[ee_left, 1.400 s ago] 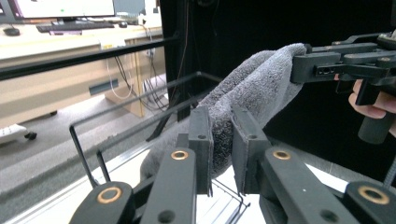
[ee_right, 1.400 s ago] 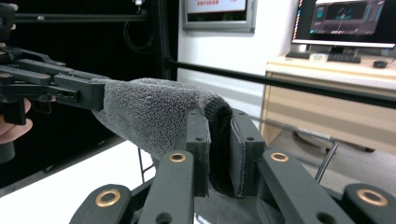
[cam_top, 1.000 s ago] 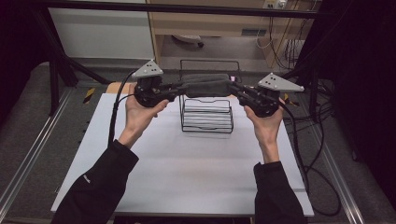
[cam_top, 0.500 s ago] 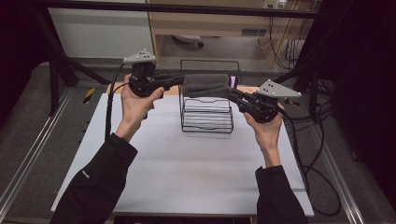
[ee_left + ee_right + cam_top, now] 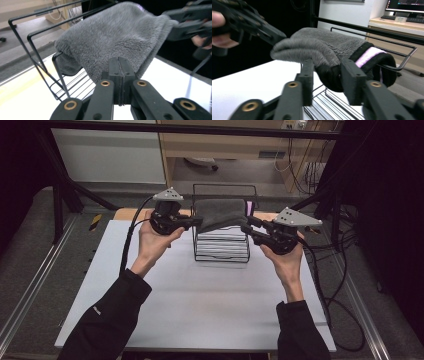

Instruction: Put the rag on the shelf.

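Observation:
A grey fleece cloth [image 5: 220, 212] with a black hem and a pink stripe lies draped over the top of a black wire rack [image 5: 222, 251] at the middle back of the table. My left gripper [image 5: 199, 221] comes in from the left, shut on the cloth's left edge [image 5: 117, 32] after its jaws have just been closing [image 5: 119, 72]. From the right, my right gripper [image 5: 247, 226] reaches the hem end [image 5: 319, 42]. Its jaws [image 5: 328, 63] have just been opening and stand apart with the black hem between them.
The rack [image 5: 60, 77] stands on a white table top [image 5: 200, 305]. Black cables [image 5: 330, 270] trail off the right edge. Dark frame poles [image 5: 55, 205] rise at the back left, and a wooden cabinet [image 5: 225, 145] stands behind the table.
The left gripper swung up and back, then returned to the cloth's left edge. The right gripper drew slightly right and lower and its jaws spread. The cloth now rests on the rack top.

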